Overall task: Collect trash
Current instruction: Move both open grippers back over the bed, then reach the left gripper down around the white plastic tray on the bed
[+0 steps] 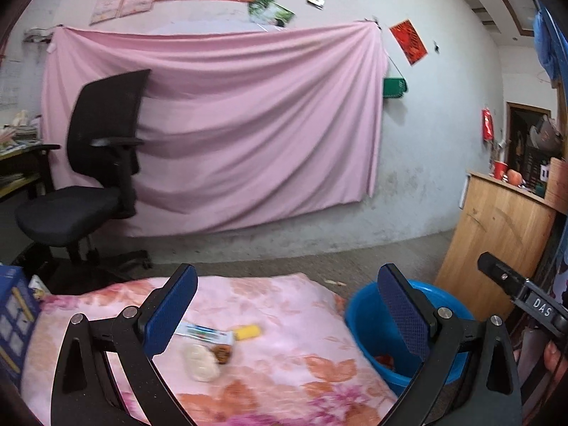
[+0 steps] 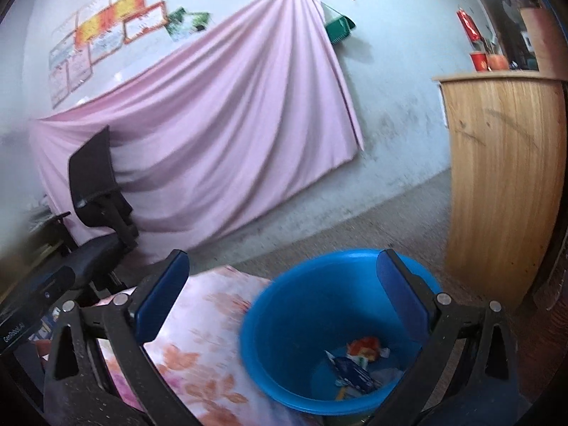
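Note:
On the pink floral cloth (image 1: pixel 284 319) lie a striped wrapper (image 1: pixel 204 332), a small yellow piece (image 1: pixel 247 332), a pale round packet (image 1: pixel 201 361) and a brown scrap (image 1: pixel 222 352). My left gripper (image 1: pixel 287 305) hovers open above them, empty. Beside the cloth stands a blue bucket (image 1: pixel 365 316). In the right wrist view my right gripper (image 2: pixel 282 291) is open and empty over that bucket (image 2: pixel 262 337), which holds wrappers (image 2: pixel 358 362) at its bottom. The right gripper's body (image 1: pixel 522 291) shows at the left view's right edge.
A black office chair (image 1: pixel 92 177) stands at the left before a pink sheet (image 1: pixel 220 124) hung on the wall. A wooden cabinet (image 1: pixel 497 234) is at the right, close to the bucket. A blue box (image 1: pixel 14 316) sits at the cloth's left edge.

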Demonstrator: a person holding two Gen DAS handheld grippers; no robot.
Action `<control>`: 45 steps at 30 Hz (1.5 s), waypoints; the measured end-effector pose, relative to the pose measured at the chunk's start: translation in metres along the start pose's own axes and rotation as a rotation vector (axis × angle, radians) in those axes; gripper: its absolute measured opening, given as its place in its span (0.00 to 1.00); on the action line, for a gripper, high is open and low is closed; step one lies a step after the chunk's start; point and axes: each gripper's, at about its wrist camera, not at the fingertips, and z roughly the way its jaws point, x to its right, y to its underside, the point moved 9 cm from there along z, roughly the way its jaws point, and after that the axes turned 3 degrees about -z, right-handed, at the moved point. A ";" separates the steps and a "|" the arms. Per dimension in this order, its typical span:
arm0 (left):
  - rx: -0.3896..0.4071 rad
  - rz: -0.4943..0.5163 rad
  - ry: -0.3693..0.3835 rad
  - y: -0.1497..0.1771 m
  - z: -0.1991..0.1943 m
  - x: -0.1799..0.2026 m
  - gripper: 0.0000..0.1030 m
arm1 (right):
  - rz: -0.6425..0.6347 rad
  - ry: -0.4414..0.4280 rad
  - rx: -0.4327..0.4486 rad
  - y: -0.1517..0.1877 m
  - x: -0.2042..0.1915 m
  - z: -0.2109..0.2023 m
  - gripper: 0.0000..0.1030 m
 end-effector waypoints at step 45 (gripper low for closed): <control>-0.305 -0.131 -0.198 0.065 0.005 -0.174 0.98 | -0.333 -0.195 -0.084 0.047 -0.187 0.061 1.00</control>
